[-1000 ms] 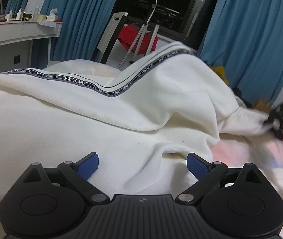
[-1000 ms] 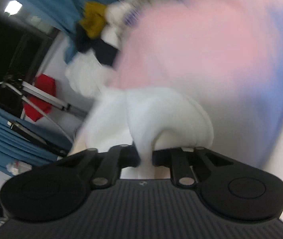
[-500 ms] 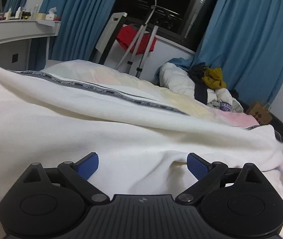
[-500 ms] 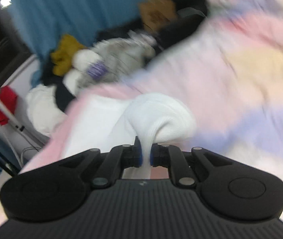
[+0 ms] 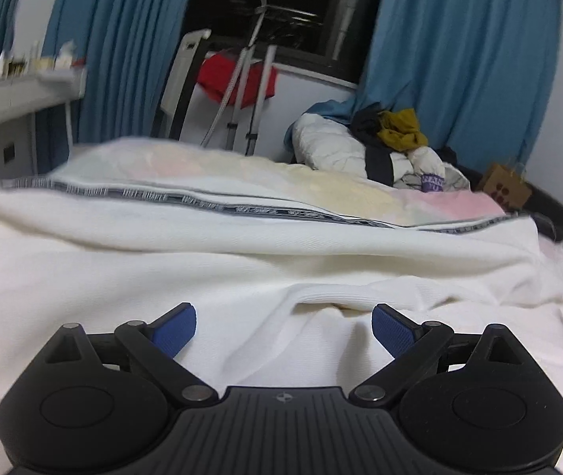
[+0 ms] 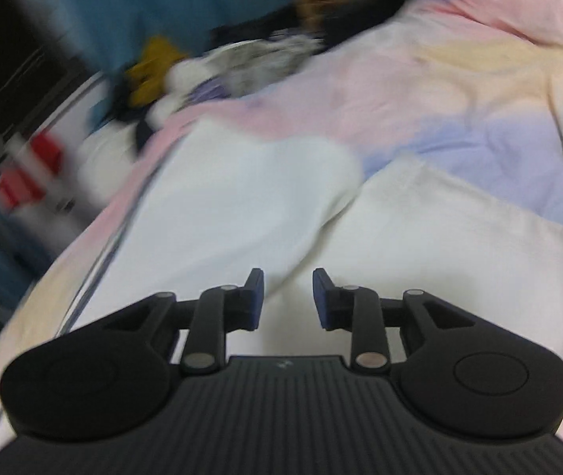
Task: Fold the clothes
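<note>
A white garment [image 5: 281,245] with a dark lettered stripe [image 5: 241,208] lies spread over the bed. My left gripper [image 5: 283,326] hovers low over it, open wide, blue pads on either side of a fold near the ribbed collar [image 5: 332,297]. In the right wrist view the same white garment [image 6: 241,206] lies flat on the pastel bedsheet [image 6: 459,91]. My right gripper [image 6: 287,297] is just above the cloth. Its jaws are opening, the pads stand apart, and no cloth is pinched between them.
A pile of clothes [image 5: 392,150] sits at the far end of the bed below blue curtains [image 5: 459,59]. A drying rack with a red item [image 5: 237,79] stands by the dark window. A white desk [image 5: 4,99] is at the left. A brown paper bag [image 5: 507,188] stands at right.
My right gripper, shut on a bunch of white cloth in the earlier frames, has let it go and the cloth now lies flat. The raised fold has been drawn down along the bed.
</note>
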`<state>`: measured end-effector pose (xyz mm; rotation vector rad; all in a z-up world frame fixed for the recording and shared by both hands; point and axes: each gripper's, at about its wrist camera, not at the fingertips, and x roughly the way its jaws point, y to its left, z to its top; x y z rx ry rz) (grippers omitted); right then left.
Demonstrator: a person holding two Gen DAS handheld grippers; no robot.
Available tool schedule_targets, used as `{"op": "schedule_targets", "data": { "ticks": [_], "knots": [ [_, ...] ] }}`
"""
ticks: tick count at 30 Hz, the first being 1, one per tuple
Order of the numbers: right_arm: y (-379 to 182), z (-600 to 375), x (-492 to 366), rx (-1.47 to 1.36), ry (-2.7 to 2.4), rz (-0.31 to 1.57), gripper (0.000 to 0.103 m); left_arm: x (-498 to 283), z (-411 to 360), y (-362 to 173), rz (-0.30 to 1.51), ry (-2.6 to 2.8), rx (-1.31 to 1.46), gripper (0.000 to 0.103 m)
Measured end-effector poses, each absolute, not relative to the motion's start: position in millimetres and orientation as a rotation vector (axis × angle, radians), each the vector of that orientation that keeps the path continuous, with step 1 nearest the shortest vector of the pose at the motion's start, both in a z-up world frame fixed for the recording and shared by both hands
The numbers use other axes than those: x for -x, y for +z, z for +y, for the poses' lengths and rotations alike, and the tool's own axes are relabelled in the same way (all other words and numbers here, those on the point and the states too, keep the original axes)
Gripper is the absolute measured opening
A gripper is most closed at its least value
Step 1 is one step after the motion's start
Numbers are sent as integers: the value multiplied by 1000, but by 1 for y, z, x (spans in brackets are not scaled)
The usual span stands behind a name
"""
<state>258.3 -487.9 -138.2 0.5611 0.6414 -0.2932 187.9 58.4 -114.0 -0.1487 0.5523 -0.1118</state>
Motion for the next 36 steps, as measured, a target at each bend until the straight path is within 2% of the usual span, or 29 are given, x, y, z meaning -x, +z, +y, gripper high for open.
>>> {"op": "schedule_targets", "data": {
  "ticks": [8, 15, 22, 26, 36],
  "knots": [
    [-96, -393, -159, -370, -57, 572, 30, -137, 35, -98, 568, -171, 77, 97],
    [-77, -377, -127, -240, 9, 473, 29, -103, 18, -89, 646, -111, 59, 97],
    [-95, -390, -119, -260, -7, 528, 29, -67, 9, -79, 689, -64, 22, 97],
    [-98, -393, -119, -267, -5, 526, 29, -51, 22, -66, 737, -40, 49, 97],
    [-104, -400, -127, -316, -19, 520, 30, -8, 117, -29, 822, 61, 323, 98]
  ]
}}
